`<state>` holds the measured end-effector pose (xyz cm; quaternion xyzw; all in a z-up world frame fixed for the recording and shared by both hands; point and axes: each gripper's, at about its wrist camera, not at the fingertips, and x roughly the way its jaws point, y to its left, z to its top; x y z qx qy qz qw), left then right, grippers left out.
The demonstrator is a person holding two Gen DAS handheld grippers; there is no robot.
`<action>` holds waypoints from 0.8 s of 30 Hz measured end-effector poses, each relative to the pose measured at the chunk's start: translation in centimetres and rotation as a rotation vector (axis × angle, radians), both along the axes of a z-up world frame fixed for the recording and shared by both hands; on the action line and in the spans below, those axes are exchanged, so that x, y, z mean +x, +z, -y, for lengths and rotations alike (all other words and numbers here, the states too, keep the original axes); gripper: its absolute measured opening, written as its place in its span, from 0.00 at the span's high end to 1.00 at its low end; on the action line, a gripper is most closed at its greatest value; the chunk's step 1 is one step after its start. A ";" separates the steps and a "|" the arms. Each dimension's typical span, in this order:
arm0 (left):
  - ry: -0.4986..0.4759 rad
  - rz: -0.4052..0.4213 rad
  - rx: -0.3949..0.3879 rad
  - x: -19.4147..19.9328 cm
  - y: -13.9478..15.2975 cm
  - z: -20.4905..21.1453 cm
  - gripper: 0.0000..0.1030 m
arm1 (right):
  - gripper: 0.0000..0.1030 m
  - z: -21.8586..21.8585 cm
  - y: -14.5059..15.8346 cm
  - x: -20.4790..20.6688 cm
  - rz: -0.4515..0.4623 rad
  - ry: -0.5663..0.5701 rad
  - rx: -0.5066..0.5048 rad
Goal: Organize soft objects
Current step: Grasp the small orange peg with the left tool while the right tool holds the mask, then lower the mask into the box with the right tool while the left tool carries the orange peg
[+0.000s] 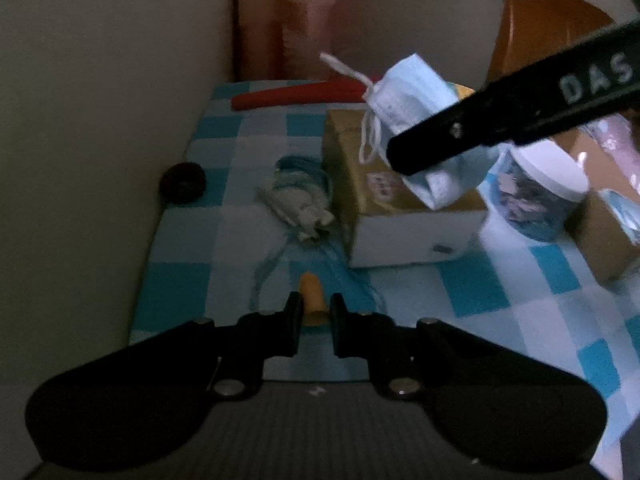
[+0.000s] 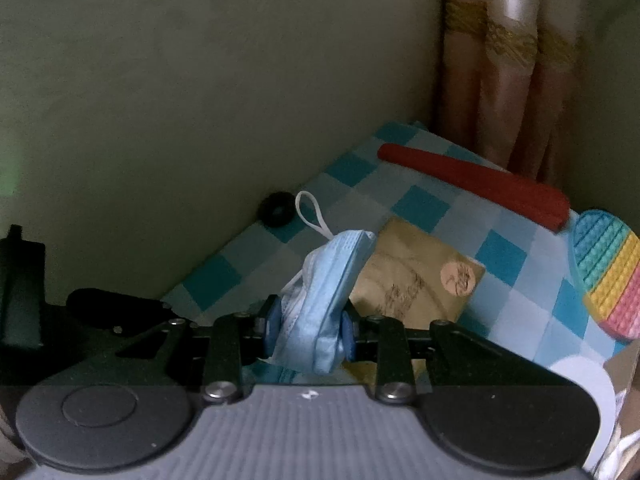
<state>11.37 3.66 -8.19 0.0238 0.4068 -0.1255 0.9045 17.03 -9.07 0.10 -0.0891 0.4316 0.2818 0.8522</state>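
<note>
The right hand-held gripper (image 2: 310,330) pinches a folded blue face mask (image 2: 324,300) between its blue pads, the mask bulging up and forward out of the grip, one white ear loop (image 2: 312,212) standing above it. From the left wrist view the same mask (image 1: 416,100) hangs in the air ahead and to the right, over a brown cardboard box (image 1: 400,200) on the checked desk (image 1: 224,240).

The left hand-held gripper (image 1: 316,312) sits low over the desk with its fingers a little apart and nothing between them; a small orange piece (image 1: 312,296) lies on the cloth just beyond the tips. Further ahead of it, just left of the box, lies a crumpled bundle of pale and teal soft stuff (image 1: 300,196).

The step in hand looks like carrying the mask to its place. Where it belongs is not plain here; the next move calls for lowering it onto a chosen spot, perhaps the box top or beside the bundle, and spreading the fingers only once it rests, minding the loose loops.
</note>
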 end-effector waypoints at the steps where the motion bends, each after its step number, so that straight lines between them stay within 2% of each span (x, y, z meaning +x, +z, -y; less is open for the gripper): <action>1: -0.007 0.001 -0.005 -0.4 0.2 0.0 0.88 | 0.66 0.2 0.0 -0.4 -0.002 -0.002 0.002; 7: -0.035 -0.005 -0.014 -3.4 1.9 0.3 0.88 | 0.66 2.0 -0.7 -3.4 -0.020 -0.015 0.002; 14: -0.046 -0.004 -0.016 -6.2 3.7 0.6 0.88 | 0.66 6.2 -0.7 -7.5 -0.025 -0.069 -0.010; 24: -0.152 0.038 -0.008 -7.6 6.4 4.5 0.88 | 0.66 16.4 1.6 -10.1 0.039 -0.275 -0.054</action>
